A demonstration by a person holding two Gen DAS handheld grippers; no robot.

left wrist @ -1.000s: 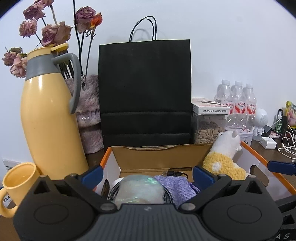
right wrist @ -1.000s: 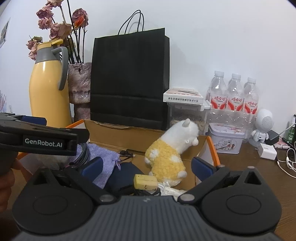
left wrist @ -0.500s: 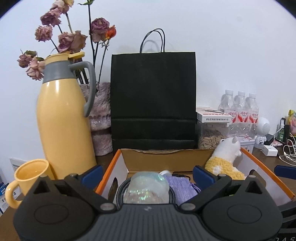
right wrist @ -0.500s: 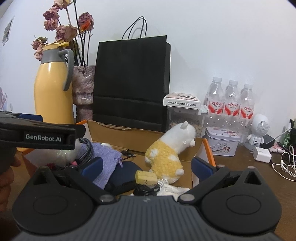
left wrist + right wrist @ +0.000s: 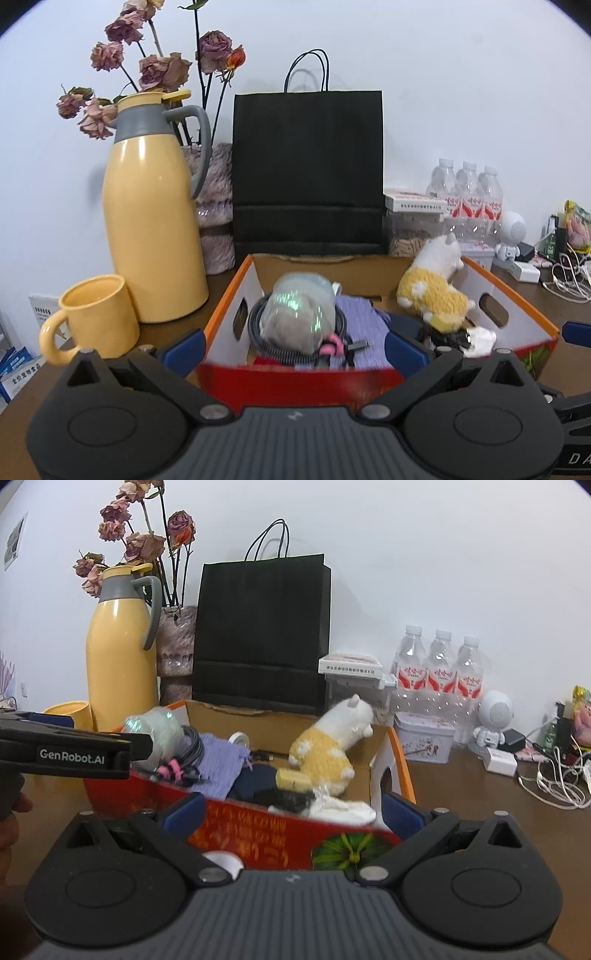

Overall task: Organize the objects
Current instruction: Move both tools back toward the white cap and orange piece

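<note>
1. Left wrist view: left gripper [image 5: 293, 341] gapes wide, holding nothing, fingers either side of the box's [image 5: 299, 380] red near wall.
2. Right gripper [image 5: 291, 808] likewise spread wide and empty, at the same wall.
3. Box holds a plush [image 5: 434, 291], purple pouch [image 5: 360, 319], coiled cable [image 5: 266, 343] and clear bag [image 5: 299, 314].
4. Thermos [image 5: 151, 221] and mug [image 5: 96, 317] stand left of it.

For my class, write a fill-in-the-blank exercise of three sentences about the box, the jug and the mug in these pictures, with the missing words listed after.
1. The plush toy lies inside the ___, leaning on its back wall.
2. The mug beside the jug is coloured ___.
3. Behind the box stands a paper bag coloured ___.

Missing words: box; yellow; black
</note>
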